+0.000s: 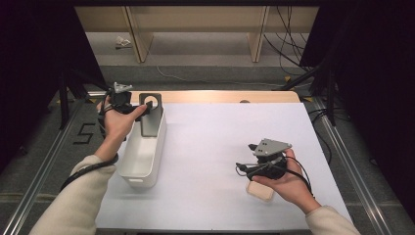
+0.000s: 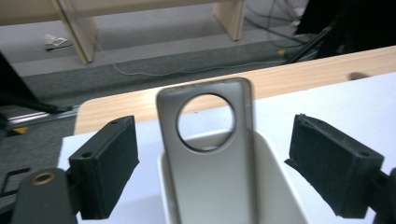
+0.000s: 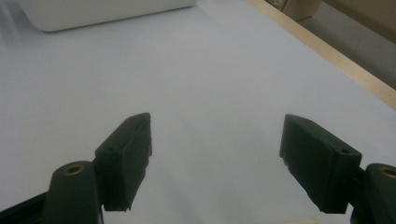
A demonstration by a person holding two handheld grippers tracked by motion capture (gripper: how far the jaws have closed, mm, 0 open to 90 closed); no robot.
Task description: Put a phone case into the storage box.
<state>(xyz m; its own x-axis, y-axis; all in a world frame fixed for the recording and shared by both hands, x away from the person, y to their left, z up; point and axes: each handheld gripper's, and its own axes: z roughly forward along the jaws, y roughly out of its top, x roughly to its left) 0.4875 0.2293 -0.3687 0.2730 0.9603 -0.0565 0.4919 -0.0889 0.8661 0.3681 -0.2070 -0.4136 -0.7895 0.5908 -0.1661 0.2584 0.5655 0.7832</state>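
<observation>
High view: a white-covered worktop (image 1: 210,161) with a wooden far edge. A white bin (image 1: 142,154) lies at its left side, long axis running away from the person. A grey phone case (image 1: 150,115), with a round hole near its top, stands upright in the bin's far end and leans against the end wall. The left claw (image 1: 139,108), held in the left hand (image 1: 117,122), is at the bin's far-left corner, just beside the case. The right claw (image 1: 244,169), held in the right hand (image 1: 288,183), hovers low over the worktop at the near right, well apart from the bin. A small beige block (image 1: 259,191) lies on the worktop under the right hand.

Left gripper view: the case (image 2: 210,163) stands between the two black pads (image 2: 105,168), with clear gaps on both sides; neither pad touches it. The jaws stand wide and hold nothing. The bin's rim (image 2: 280,177) curves around the foot of the case.

Right gripper view: the jaws stand wide over bare white worktop (image 3: 210,93), with nothing between them. The bin (image 3: 102,14) shows at the top left, and the wooden edge (image 3: 327,51) runs along the upper right.
</observation>
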